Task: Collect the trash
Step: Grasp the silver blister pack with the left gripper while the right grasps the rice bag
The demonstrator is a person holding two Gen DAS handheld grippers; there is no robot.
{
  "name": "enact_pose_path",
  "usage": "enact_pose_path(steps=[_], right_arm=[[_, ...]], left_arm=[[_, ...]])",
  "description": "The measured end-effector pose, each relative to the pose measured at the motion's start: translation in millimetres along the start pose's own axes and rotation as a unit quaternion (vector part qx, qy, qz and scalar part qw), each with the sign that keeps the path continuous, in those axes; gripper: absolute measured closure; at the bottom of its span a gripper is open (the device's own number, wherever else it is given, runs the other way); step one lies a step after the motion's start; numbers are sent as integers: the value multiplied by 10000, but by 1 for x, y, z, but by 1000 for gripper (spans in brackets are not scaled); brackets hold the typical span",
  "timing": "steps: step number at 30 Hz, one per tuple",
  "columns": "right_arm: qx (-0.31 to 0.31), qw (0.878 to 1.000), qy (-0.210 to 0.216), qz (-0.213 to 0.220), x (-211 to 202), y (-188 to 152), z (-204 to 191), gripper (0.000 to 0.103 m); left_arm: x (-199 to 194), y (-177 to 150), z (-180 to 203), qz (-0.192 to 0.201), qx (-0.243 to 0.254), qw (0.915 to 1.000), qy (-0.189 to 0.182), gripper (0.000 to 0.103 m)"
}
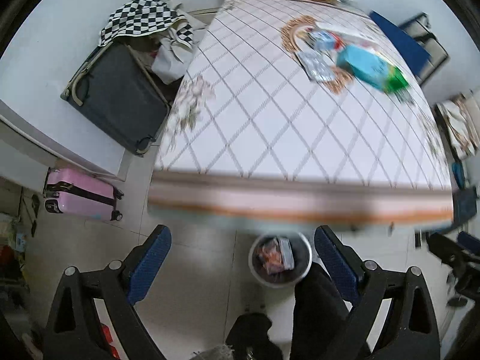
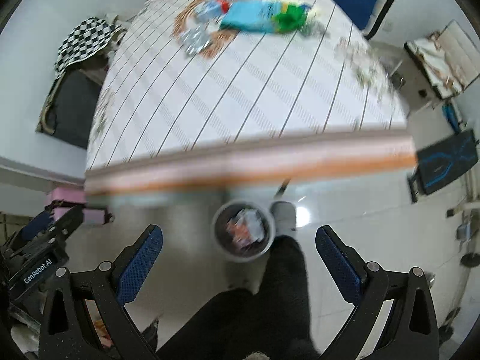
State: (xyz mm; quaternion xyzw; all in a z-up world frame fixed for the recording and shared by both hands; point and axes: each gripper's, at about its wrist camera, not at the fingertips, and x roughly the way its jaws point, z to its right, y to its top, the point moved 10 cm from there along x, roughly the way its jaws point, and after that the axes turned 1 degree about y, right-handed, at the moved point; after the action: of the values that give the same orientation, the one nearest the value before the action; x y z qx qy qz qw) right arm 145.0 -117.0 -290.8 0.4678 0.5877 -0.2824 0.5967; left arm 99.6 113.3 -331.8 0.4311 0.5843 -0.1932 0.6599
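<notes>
A small round trash bin (image 1: 280,259) stands on the floor below the table's near edge, with crumpled wrappers inside; it also shows in the right wrist view (image 2: 243,230). On the table's far side lie a blue-and-green package (image 1: 372,67), a silver foil wrapper (image 1: 316,66) and small blue-red wrappers (image 1: 325,39); the package (image 2: 261,15) and foil (image 2: 196,38) also show in the right wrist view. My left gripper (image 1: 242,240) is open and empty above the floor by the bin. My right gripper (image 2: 239,238) is open and empty over the bin.
The table (image 1: 270,126) has a white diamond-pattern cloth. A dark suitcase (image 1: 120,96) with a checkered cloth (image 1: 141,18) and a pink suitcase (image 1: 81,193) stand at the left. A person's dark-trousered leg (image 2: 279,285) is beside the bin. A blue-lined black case (image 2: 447,162) is at the right.
</notes>
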Motion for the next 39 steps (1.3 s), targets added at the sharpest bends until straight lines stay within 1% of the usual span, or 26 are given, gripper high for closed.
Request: enact_pose_path(steps=[3, 5, 7, 8, 9, 10, 12, 13, 15, 18, 19, 21, 22, 23, 24, 25, 26, 27, 29, 30, 31, 32, 33, 34, 36, 39], right_arm=[[-542, 9979, -356, -58, 10, 65, 14, 0], [-1156, 9911, -652, -100, 21, 116, 20, 0], [-1889, 9766, -1003, -229, 38, 169, 25, 0], [-2282, 9661, -1168, -298, 48, 199, 26, 0], [-2526, 9586, -1266, -352, 56, 218, 28, 0], [-2878, 9461, -1418, -439, 69, 246, 30, 0], [-3370, 9262, -1591, -578, 93, 290, 32, 0], [-3544, 9187, -1620, -640, 102, 305, 33, 0], [-4014, 8969, -1648, -861, 129, 335, 32, 0], [-4501, 8688, -1667, -1213, 166, 354, 32, 0], [-4693, 8571, -1670, -1314, 179, 358, 31, 0], [-4876, 8453, -1548, -1543, 199, 359, 29, 0], [-4873, 8449, -1522, -1598, 206, 360, 29, 0], [-4828, 8473, -1486, -1639, 210, 361, 30, 0], [-4708, 8550, -1399, -1666, 215, 362, 30, 0], [-4467, 8697, -1272, -1671, 216, 366, 31, 0], [-4117, 8885, -1094, -1706, 217, 369, 32, 1], [-3686, 9094, -841, -1737, 216, 374, 33, 2], [-2717, 9448, -465, -1769, 211, 383, 42, 3], [-2254, 9577, -348, -1756, 208, 386, 48, 4], [-1919, 9658, -251, -1726, 205, 388, 53, 4], [-1444, 9751, -131, -1678, 201, 389, 61, 4], [-1041, 9810, -76, -1634, 198, 389, 69, 4], [-733, 9844, -34, -1601, 196, 387, 77, 4], [-248, 9880, 21, -1522, 191, 382, 89, 4], [119, 9899, -26, -1415, 190, 375, 103, 4]], left_arm=[[16, 42, 11, -30, -169, 9997, 187, 2], [31, 71, 19, -92, -314, 9987, 383, 2], [47, 98, 31, -211, -523, 9973, 470, 2], [52, 109, 36, -252, -602, 9966, 502, 2], [62, 121, 42, -309, -700, 9956, 543, 2], [71, 134, 50, -371, -800, 9943, 603, 2], [86, 151, 60, -472, -940, 9921, 687, 2], [94, 159, 65, -534, -1022, 9907, 720, 2], [110, 175, 72, -642, -1174, 9879, 779, 2], [125, 187, 77, -782, -1332, 9843, 852, 2], [130, 190, 77, -814, -1362, 9833, 890, 2], [135, 192, 77, -879, -1352, 9823, 949, 2], [138, 193, 76, -932, -1340, 9817, 983, 2], [141, 195, 75, -974, -1345, 9811, 996, 2], [144, 196, 73, -1003, -1360, 9806, 994, 2], [146, 199, 72, -1022, -1386, 9801, 983, 2], [149, 203, 71, -1026, -1422, 9800, 942, 2], [151, 207, 71, -1023, -1450, 9802, 874, 2], [159, 216, 75, -1084, -1448, 9813, 663, 2], [163, 219, 78, -1129, -1419, 9818, 570, 2], [170, 224, 83, -1199, -1364, 9825, 423, 2], [175, 228, 87, -1247, -1316, 9828, 356, 2], [180, 232, 92, -1309, -1258, 9830, 269, 2], [184, 234, 95, -1344, -1226, 9831, 220, 2], [195, 240, 105, -1469, -1153, 9824, 65, 3], [206, 247, 120, -1592, -983, 9823, -64, 3]])
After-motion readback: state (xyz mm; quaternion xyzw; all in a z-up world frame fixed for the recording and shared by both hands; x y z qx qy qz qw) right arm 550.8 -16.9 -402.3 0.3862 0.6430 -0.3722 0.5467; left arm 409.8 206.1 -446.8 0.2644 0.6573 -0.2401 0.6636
